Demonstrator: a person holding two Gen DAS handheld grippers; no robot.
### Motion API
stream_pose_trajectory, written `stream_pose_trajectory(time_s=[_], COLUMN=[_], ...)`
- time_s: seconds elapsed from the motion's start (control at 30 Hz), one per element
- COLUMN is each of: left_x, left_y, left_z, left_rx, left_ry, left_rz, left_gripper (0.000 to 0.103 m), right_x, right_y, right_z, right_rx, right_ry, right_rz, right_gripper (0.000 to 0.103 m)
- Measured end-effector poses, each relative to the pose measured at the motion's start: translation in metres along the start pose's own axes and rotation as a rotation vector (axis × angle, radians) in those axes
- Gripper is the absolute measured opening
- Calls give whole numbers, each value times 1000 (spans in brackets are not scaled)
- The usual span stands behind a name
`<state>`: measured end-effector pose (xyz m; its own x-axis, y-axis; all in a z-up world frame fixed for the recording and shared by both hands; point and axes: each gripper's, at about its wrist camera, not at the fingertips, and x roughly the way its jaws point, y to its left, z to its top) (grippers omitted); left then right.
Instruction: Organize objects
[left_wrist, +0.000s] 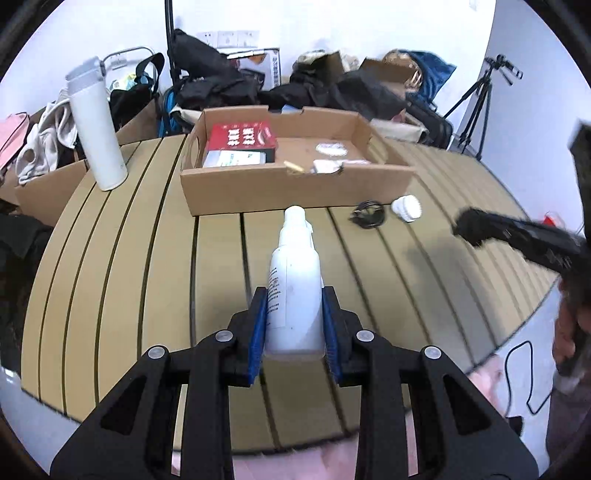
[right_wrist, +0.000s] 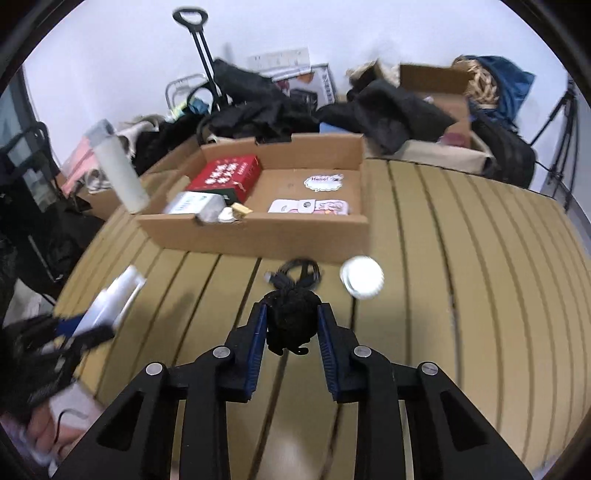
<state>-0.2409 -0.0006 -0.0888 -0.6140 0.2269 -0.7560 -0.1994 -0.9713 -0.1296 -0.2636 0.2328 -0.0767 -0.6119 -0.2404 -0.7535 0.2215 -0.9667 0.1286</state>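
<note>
My left gripper is shut on a white plastic bottle, held above the slatted tan table and pointing toward the cardboard tray. The bottle also shows in the right wrist view. My right gripper is shut on a black fuzzy bundle, seen from the left wrist view too. A coiled black cable and a white round cap lie on the table just before the tray.
The tray holds a red box, a silver packet, stickers and a pink card. A tall white flask stands left of the tray. Bags, clothes and boxes pile behind the table. A tripod stands at right.
</note>
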Motion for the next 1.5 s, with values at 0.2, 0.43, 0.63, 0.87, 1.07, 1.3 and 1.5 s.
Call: stream_pose_trajectory(time_s=[0.2,0.43,0.63,0.87,1.07,1.3,1.5], left_x=[-47,-61,-31,128,227,223,170], left_y=[-19,-19,-15,-16,4,14,27], left_z=[-16,13,111,218,225,227,245], left_rx=[-7,-45,-106,-80,-115,-58,11], left_ry=[-24,3,6,89,200,175,123], left_rz=[-30,-68,-138,-5,67,21,71], left_gripper=[24,24,24,24,26,59,69], right_x=[-70,-91,-67,63,199,267,225], right_y=[-8,-8,1,-12,-30,-30,-28], right_z=[-38,-34,45,176,221,222,230], right_rx=[71,86,31,80,137,189,167], right_ry=[-51,-90,-123,-12,148,244,186], right_rz=[-24,3,126,139,98,171,166], right_gripper=[30,30,30,30,30,34,66])
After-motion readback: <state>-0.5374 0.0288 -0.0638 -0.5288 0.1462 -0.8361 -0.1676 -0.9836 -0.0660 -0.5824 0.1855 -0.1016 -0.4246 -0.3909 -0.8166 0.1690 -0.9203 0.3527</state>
